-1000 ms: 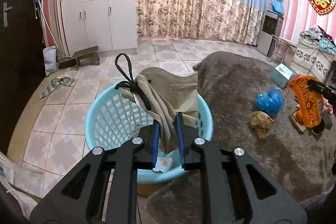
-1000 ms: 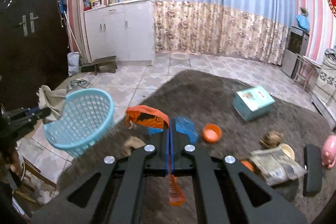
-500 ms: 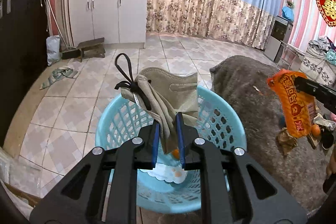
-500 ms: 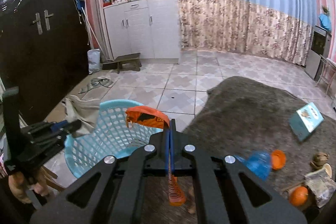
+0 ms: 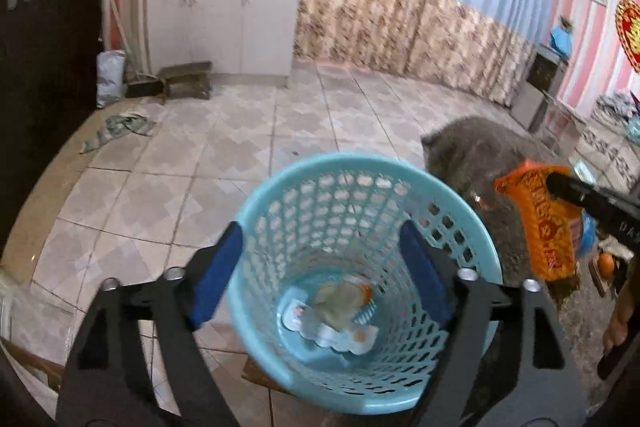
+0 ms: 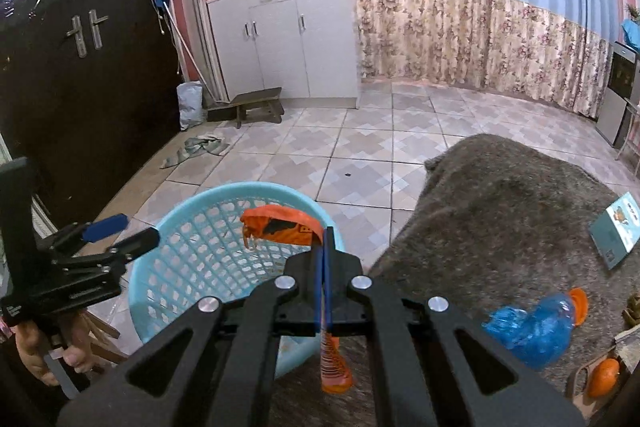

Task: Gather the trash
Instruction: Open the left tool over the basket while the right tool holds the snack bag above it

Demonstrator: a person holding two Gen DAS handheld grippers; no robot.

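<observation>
Basket [image 5: 460, 227] contents blurred, indistinct

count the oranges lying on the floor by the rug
1: a single orange sits at the right wrist view's lower right edge, beside the crushed blue bottle. More may be hidden past the frame.

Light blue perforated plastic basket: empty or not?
Not empty. The light blue perforated plastic basket has white wrappers and a blurred beige item on its bottom.

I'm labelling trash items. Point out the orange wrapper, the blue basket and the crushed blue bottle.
orange wrapper [image 6: 280, 227]: right wrist view, its upper fold.
blue basket [image 5: 280, 175]: left wrist view, far rim.
crushed blue bottle [image 6: 532, 327]: right wrist view, its body.
</observation>
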